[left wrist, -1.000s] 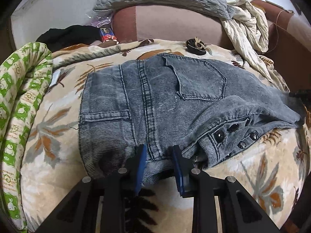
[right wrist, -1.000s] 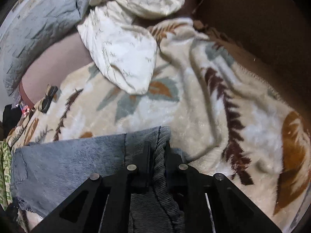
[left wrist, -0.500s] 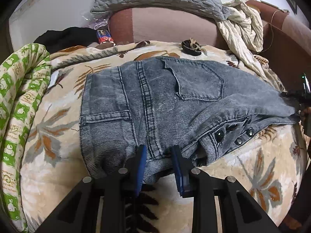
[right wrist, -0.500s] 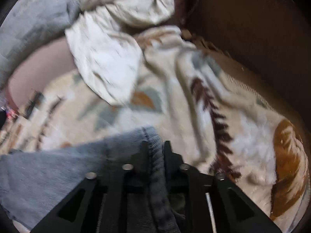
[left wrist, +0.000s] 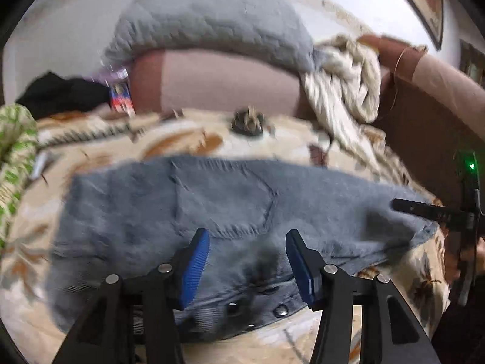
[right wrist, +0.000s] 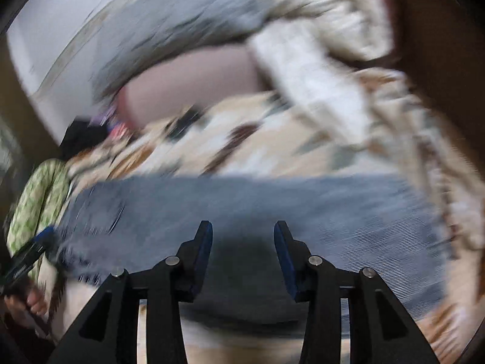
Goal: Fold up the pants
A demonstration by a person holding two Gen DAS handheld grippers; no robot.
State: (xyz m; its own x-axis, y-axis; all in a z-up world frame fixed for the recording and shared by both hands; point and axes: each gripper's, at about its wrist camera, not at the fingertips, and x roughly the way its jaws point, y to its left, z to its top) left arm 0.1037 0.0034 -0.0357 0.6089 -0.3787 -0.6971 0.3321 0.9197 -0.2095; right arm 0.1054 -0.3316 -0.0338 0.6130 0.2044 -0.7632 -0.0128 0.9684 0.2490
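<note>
A leaf-print blanket covers the bed, a grey quilted pillow on the brown headboard at 12 o'clock in the left wrist view. Grey denim pants, folded into a wide band, lie across the blanket at centre, back pocket up, snap buttons at 6 o'clock. A cream cloth is bunched at 2 o'clock; a green-patterned quilt sits at 9 o'clock. The left gripper hangs over the pants' near edge, jaws spread wide, nothing between them. The right gripper, in its own heavily blurred view, is likewise released above the denim. A small dark object rests at 12 o'clock beyond the pants.
</note>
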